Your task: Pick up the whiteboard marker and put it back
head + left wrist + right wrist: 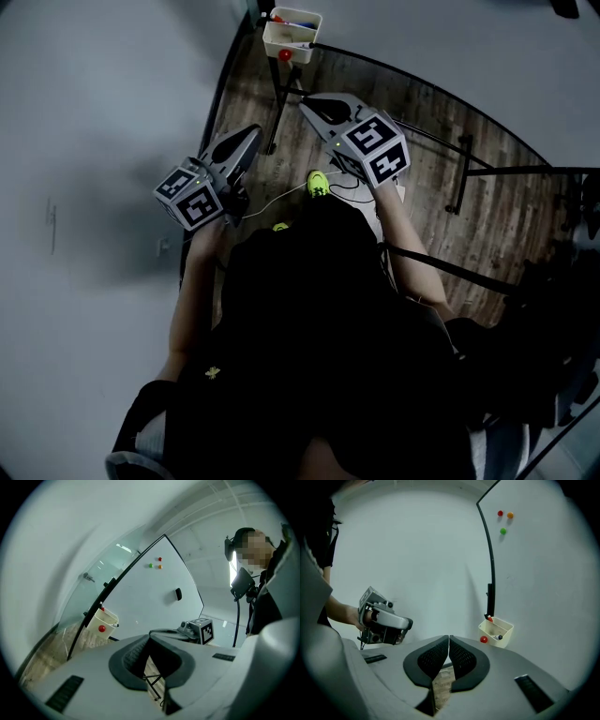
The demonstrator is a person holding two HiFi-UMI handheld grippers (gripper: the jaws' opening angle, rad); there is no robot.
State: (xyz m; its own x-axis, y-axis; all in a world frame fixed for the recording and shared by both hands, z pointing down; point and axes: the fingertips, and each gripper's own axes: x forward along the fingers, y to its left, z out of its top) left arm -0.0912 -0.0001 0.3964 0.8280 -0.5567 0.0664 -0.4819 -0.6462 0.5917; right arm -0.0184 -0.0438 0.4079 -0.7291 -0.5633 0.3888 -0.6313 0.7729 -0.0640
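Head view first: the tray (292, 37) holding the whiteboard markers hangs at the top of the picture, at the left lower corner of the whiteboard (450, 56). My right gripper (309, 101) points up toward it, tips near but not touching. My left gripper (249, 134) sits lower and further left. I judge the right hand to be the nearer one.

In the left gripper view, the left gripper (152, 644) has its jaws apart, with only floor showing through the gap. The tray (105, 619) lies well ahead and off to the left of them.

In the right gripper view, the right gripper (449, 641) has its pads pressed together on nothing. The tray (499, 629) is ahead and to the right of the tips, a red magnet (483, 640) just beside it. A red-tipped marker (489, 618) stands close to upright at the tray's left end. Another seems to lie flat inside, too small to read. As I see it, the reach goes forward and right, the jaws must part first, and they should close across that upright marker from the sides.
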